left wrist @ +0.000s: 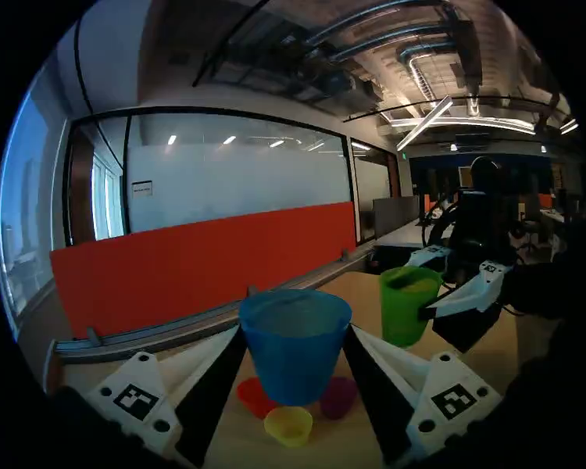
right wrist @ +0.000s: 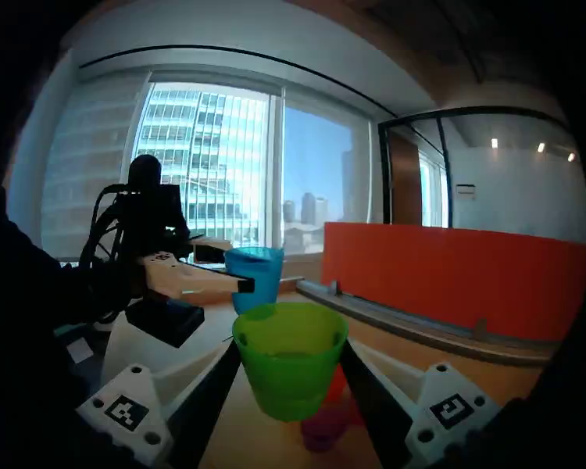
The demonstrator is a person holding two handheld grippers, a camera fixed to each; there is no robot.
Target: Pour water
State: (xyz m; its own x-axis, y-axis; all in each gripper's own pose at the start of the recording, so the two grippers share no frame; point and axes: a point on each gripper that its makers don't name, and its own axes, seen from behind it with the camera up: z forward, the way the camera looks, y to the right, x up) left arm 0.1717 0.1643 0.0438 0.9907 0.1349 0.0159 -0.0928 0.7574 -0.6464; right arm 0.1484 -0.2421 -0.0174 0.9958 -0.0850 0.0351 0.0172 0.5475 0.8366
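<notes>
Left gripper view: the left gripper (left wrist: 295, 353) has its jaws closed on the mid-wall of a blue translucent plastic cup (left wrist: 295, 344), held upright above the wooden desk (left wrist: 496, 352). Under it sit a small red cup (left wrist: 254, 395), a small yellow cup (left wrist: 289, 426) and a small purple cup (left wrist: 338, 395), close together. To the right and farther off, the right gripper (left wrist: 427, 283) clamps a green plastic cup (left wrist: 405, 305), also upright. You cannot tell the water level in either cup. Right gripper view: the green plastic cup (right wrist: 291, 356) sits between this gripper's jaws, gripped below the rim, with the blue translucent plastic cup (right wrist: 255, 273) beyond it to the left, the two cups apart. Judgement: both cups look thin, light and smooth-walled, so expect flex under squeeze and slip along the taper. Keep your hold at mid-wall, and tilt slowly as the weight shifts.
</notes>
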